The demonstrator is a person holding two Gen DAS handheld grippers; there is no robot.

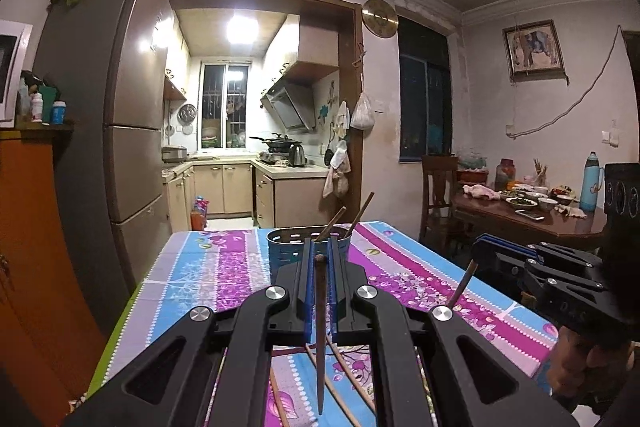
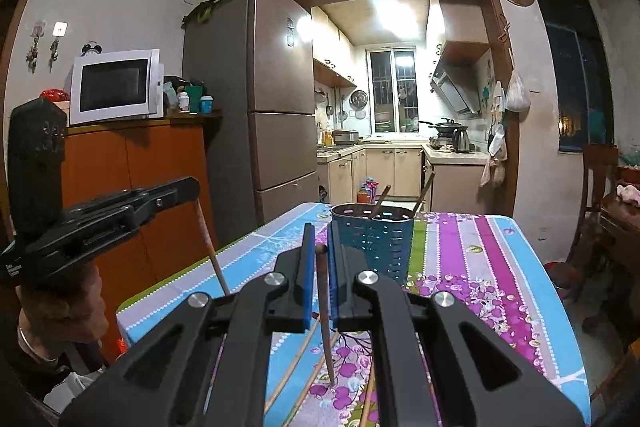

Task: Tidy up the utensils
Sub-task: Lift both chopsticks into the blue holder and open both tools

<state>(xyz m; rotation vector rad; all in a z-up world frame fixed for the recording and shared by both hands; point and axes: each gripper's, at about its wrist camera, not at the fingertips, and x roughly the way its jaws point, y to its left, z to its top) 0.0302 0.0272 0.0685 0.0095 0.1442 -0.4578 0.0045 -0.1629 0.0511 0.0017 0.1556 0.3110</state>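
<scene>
My left gripper (image 1: 320, 259) and right gripper (image 2: 320, 247) each pinch one dark wooden chopstick (image 1: 320, 327) upright before the blue perforated plastic holder (image 2: 374, 239); only the right view shows the white microwave (image 2: 116, 87).

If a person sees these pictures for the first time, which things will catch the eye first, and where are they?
Each gripper is shut on one dark chopstick hanging point-down above the table: the left gripper holds the left chopstick, the right gripper the right chopstick. Just beyond them, a blue perforated utensil holder stands on the striped floral tablecloth with two chopsticks already inside. More pale chopsticks lie loose on the cloth below the grippers.
</scene>
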